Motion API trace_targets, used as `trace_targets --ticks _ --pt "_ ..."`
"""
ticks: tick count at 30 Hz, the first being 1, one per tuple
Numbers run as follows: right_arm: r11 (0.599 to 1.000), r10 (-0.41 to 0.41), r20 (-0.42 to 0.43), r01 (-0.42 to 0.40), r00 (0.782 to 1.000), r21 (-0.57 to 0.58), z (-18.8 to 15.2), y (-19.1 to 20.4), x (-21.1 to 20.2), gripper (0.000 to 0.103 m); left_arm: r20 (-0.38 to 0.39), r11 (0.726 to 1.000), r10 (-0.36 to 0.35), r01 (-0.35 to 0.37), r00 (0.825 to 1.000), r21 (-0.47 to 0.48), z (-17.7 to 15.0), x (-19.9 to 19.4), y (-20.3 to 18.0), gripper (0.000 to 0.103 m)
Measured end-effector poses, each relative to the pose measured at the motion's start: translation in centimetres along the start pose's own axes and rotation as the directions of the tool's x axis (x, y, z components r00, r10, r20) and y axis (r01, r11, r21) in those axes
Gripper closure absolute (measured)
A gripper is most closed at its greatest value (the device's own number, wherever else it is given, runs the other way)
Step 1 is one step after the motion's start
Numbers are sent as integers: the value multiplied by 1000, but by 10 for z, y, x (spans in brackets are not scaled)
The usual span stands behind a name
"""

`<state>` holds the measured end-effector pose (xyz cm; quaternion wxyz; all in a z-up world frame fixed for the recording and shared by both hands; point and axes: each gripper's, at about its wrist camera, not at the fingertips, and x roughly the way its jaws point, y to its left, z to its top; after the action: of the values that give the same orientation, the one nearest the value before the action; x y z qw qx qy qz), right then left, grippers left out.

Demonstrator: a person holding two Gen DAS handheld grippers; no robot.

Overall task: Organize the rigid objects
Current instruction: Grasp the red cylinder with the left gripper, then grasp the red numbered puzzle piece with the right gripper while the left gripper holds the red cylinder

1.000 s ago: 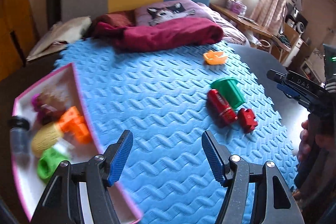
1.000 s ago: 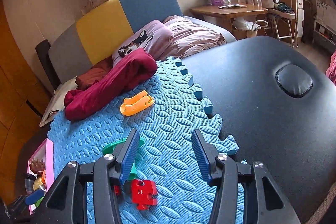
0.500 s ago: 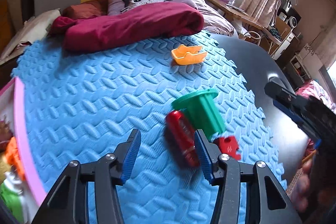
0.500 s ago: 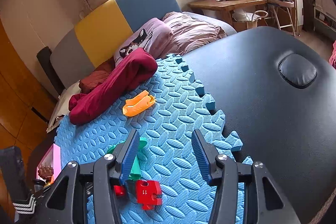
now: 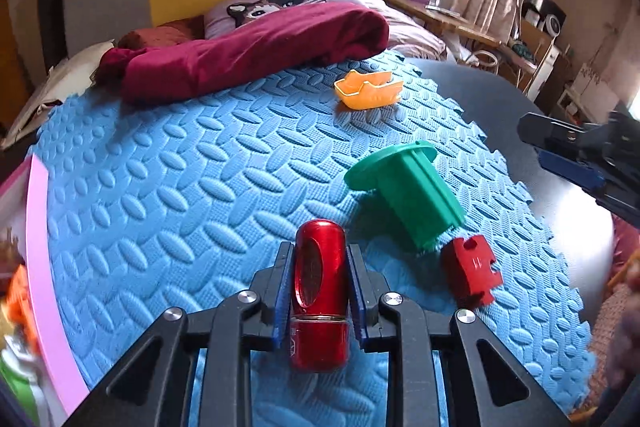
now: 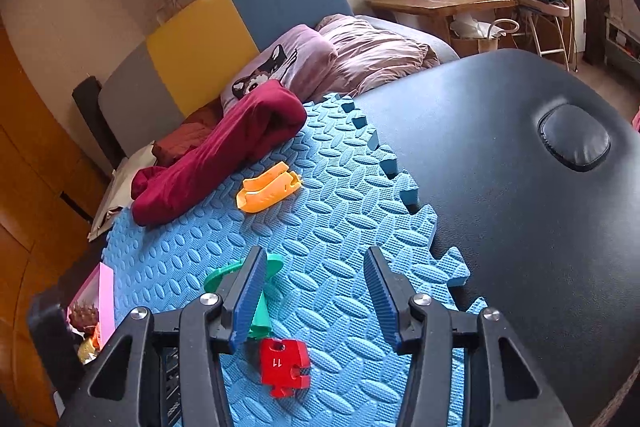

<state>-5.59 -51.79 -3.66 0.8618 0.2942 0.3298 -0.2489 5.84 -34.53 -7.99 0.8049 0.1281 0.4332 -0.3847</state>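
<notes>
Left tool (image 5: 320,291): clamped on red canister (image 5: 319,291), mid-body.
Right tool (image 6: 316,291): open, empty.
Handling: likely stiff, smooth, slippery; grip sides squarely.

left gripper (image 5: 320,267) clamped; right gripper (image 6: 316,291) agape

Red puzzle-shaped block (image 6: 284,363): white "11" on top face. Red cylinder (image 5: 319,291) marking possibly print, illegible.

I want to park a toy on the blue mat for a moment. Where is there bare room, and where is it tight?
Bare: the wide stretch of mat between the pink tray and the green cup, below the maroon cloth. Tight: green cup, red puzzle piece and held red can cluster together.
</notes>
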Motion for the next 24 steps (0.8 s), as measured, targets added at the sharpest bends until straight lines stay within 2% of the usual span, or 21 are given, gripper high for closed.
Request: trace_targets --ticks 6,9,13,17,24 --pt "1000 -10 -42 10 999 -8 -3 0 7 53 31 1000 28 -28 999 -8 -25 -17 6 77" --pt "999 35 -118 -38 992 -29 -8 6 17 53 46 999 45 -46 998 14 -32 -21 6 77" --pt "993 58 -250 -81 967 -83 -24 19 32 53 48 999 37 -37 998 9 -35 -22 8 77" --pt "984 8 -223 -47 975 -169 -30 31 28 47 52 1000 25 -25 998 -1 -36 -24 10 77" --pt "985 24 -271 -70 962 -159 -34 29 29 45 59 1000 0 1 998 -25 -37 -25 16 76"
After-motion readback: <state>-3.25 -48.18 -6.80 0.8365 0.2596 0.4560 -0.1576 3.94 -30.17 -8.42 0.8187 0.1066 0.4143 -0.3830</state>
